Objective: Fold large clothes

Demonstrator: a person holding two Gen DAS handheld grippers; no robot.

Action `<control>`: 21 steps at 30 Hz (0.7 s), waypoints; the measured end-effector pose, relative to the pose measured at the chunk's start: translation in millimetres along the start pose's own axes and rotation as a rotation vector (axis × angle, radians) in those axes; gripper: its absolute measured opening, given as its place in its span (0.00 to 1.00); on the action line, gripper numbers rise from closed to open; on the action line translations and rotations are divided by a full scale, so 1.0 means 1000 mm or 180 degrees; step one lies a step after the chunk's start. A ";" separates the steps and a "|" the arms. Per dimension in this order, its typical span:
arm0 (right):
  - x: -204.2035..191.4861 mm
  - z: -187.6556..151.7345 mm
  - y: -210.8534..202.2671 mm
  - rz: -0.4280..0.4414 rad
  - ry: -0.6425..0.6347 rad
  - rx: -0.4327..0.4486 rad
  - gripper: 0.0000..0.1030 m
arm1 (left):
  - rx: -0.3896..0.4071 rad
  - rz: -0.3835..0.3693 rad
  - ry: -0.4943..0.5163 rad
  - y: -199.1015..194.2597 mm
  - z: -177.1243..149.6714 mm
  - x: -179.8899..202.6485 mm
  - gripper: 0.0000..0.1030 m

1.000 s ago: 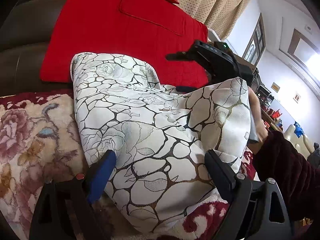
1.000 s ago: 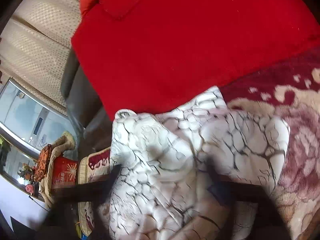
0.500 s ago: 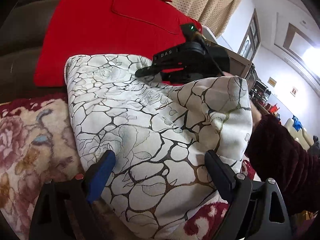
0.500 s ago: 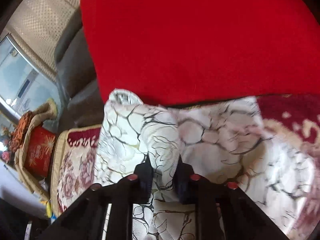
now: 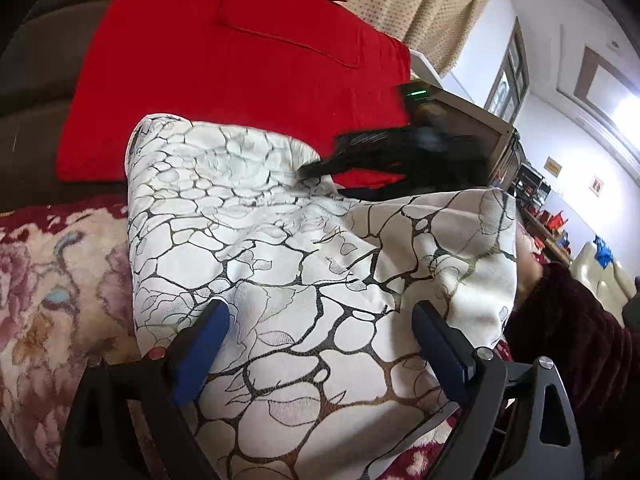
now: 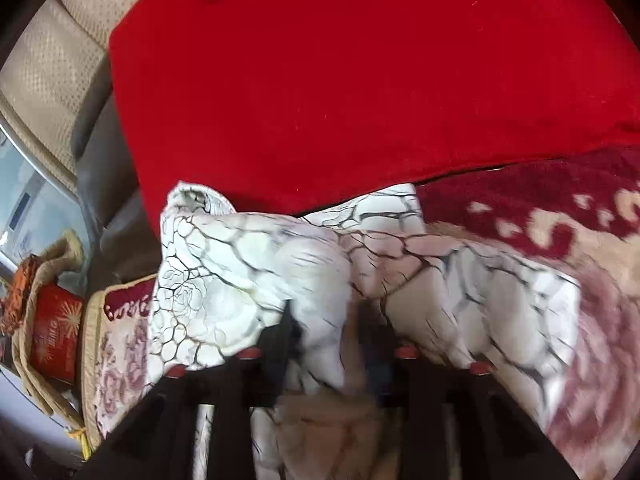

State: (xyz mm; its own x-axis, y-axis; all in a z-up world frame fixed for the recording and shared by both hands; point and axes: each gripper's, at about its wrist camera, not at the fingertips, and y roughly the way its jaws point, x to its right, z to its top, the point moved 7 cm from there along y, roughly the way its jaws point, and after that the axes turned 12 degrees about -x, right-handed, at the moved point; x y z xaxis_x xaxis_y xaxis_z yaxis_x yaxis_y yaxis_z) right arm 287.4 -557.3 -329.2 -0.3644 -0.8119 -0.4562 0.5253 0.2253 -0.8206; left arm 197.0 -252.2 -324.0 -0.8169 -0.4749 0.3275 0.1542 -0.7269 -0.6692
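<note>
A white garment with a black vein pattern (image 5: 280,260) lies folded on a floral sofa cover (image 5: 52,280). My left gripper (image 5: 320,332) stands wide open over the garment's near edge, the cloth lying between its blue-padded fingers (image 5: 200,332) without being pinched. In the left wrist view my right gripper (image 5: 360,160) is a dark blur at the garment's far edge. In the right wrist view a raised fold of the garment (image 6: 240,272) sits between the right gripper's (image 6: 328,340) fingers. Its jaws are opening and stand apart from the fold.
A red blanket (image 5: 240,60) covers the sofa back behind the garment. A person's dark maroon sleeve (image 5: 568,320) reaches in from the right. A bag holding a red box (image 6: 56,332) stands beside the sofa, and beige curtains (image 5: 420,0) hang behind.
Half a second ago the right gripper was pinched shut on a fold; now its jaws have parted. It has dropped lower onto the far edge. The left gripper has drifted slightly and stayed open.
</note>
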 end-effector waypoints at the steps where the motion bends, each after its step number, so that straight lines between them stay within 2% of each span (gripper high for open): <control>1: -0.002 -0.003 -0.017 0.0007 -0.0015 0.0100 0.66 | 0.0004 -0.0010 -0.0038 -0.004 0.001 -0.001 0.90; 5: -0.023 -0.021 -0.088 0.0211 -0.0154 0.0575 0.66 | 0.0070 -0.0219 -0.0152 -0.033 0.002 -0.001 0.90; 8: -0.058 -0.045 -0.127 0.0384 -0.0535 0.0740 0.64 | 0.0196 0.0001 -0.0076 -0.059 -0.005 -0.005 0.90; 11: -0.096 -0.080 -0.134 0.0543 -0.0832 0.0684 0.56 | 0.0197 0.0196 -0.0163 -0.073 -0.018 -0.024 0.90; 14: -0.115 -0.111 -0.119 0.0504 -0.0973 0.0526 0.47 | 0.0062 0.0337 -0.0266 -0.066 -0.028 -0.042 0.90; 15: -0.115 -0.120 -0.111 0.0397 -0.1008 0.0475 0.42 | -0.0033 0.0397 -0.0251 -0.059 -0.032 -0.042 0.90; 16: -0.108 -0.125 -0.102 0.0158 -0.1018 0.0454 0.36 | -0.0102 0.0443 -0.0219 -0.054 -0.036 -0.040 0.90; 17: -0.097 -0.129 -0.091 -0.0087 -0.0963 0.0439 0.36 | -0.0200 0.0490 -0.0144 -0.043 -0.039 -0.035 0.90; 19: -0.058 -0.130 -0.075 -0.0693 -0.0732 0.0401 0.36 | -0.0191 0.0501 -0.0075 -0.036 -0.041 -0.028 0.90; 20: -0.039 -0.133 -0.067 -0.0938 -0.0653 0.0363 0.36 | -0.0189 0.0432 -0.0054 -0.034 -0.039 -0.024 0.90; 21: -0.018 -0.136 -0.055 -0.0997 -0.0591 0.0264 0.38 | -0.0218 0.0348 -0.0042 -0.030 -0.039 -0.020 0.90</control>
State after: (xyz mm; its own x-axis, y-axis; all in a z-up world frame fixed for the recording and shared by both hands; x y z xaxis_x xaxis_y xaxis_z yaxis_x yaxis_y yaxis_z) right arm 161.0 -482.1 -322.9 -0.3755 -0.9202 -0.1109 0.4739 -0.0878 -0.8762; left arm 186.7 -201.8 -336.3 -0.7898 -0.5562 0.2587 0.2033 -0.6352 -0.7452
